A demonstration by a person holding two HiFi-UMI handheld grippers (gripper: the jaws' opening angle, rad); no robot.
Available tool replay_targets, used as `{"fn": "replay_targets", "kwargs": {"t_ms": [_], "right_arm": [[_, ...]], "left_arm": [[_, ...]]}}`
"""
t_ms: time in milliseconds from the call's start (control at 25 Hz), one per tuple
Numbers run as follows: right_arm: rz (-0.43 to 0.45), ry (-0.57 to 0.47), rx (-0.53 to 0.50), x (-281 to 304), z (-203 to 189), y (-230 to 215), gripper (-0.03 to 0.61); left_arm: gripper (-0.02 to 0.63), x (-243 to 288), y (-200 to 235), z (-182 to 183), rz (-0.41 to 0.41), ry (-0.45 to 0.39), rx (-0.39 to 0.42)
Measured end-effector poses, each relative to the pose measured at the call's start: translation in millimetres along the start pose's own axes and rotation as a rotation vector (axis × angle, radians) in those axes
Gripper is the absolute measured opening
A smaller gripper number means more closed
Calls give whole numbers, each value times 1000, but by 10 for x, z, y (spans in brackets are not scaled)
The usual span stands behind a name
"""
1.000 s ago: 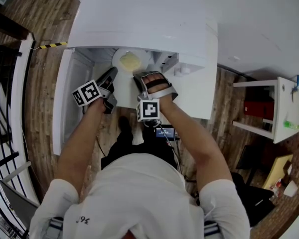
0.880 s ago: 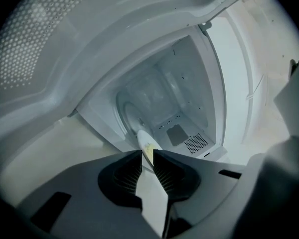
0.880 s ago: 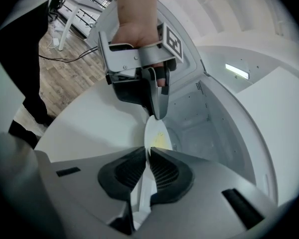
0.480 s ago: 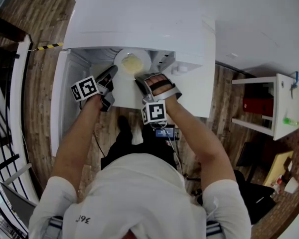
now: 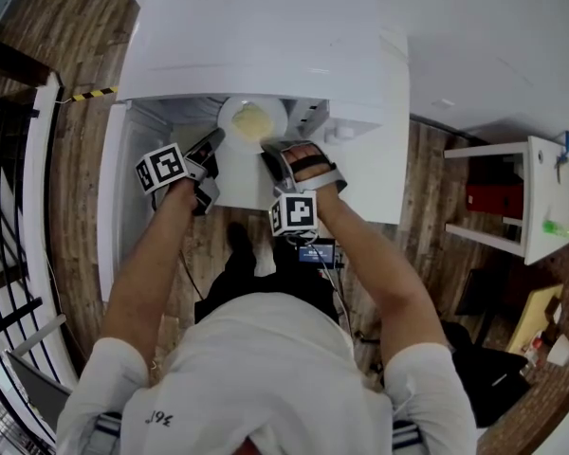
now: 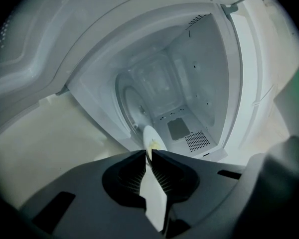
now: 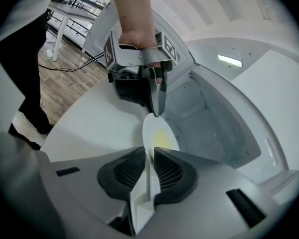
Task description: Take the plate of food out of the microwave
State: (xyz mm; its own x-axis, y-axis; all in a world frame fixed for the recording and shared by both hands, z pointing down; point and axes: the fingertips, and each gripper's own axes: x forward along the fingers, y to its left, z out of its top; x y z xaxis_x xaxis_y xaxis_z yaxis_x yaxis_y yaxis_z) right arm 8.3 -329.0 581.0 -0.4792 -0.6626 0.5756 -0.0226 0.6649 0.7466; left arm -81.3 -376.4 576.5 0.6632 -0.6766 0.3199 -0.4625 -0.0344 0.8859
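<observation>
Pinching the white plate (image 7: 151, 126) at opposite edges, the left tongs (image 6: 148, 153) and right tongs (image 7: 150, 152) are each pressed onto its rim. The plate, carrying yellow food (image 7: 162, 139), hangs between them at the mouth of the open microwave (image 5: 266, 36).

Wood floor (image 5: 76, 159); white side table (image 5: 546, 192) at right.

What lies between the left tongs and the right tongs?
The white plate with yellow food lies between them. The left tongs and right tongs each grip its rim, as the head view and both gripper views show.
</observation>
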Motion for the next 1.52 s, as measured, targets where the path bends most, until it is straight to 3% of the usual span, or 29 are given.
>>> {"fn": "replay_targets", "kwargs": {"t_ms": [280,1200,1520], "right_arm": [[9,39,33,54,-138,-16,87],[-48,144,-4,216,-351,-43,86],[-48,130,-9,173,-333,-63,54]], "left_arm": [[34,16,-8,-45,-4,47,-19],[20,55,-13,-177,-26,169,-52],[21,67,-41,-130,-30,163,-7]]}}
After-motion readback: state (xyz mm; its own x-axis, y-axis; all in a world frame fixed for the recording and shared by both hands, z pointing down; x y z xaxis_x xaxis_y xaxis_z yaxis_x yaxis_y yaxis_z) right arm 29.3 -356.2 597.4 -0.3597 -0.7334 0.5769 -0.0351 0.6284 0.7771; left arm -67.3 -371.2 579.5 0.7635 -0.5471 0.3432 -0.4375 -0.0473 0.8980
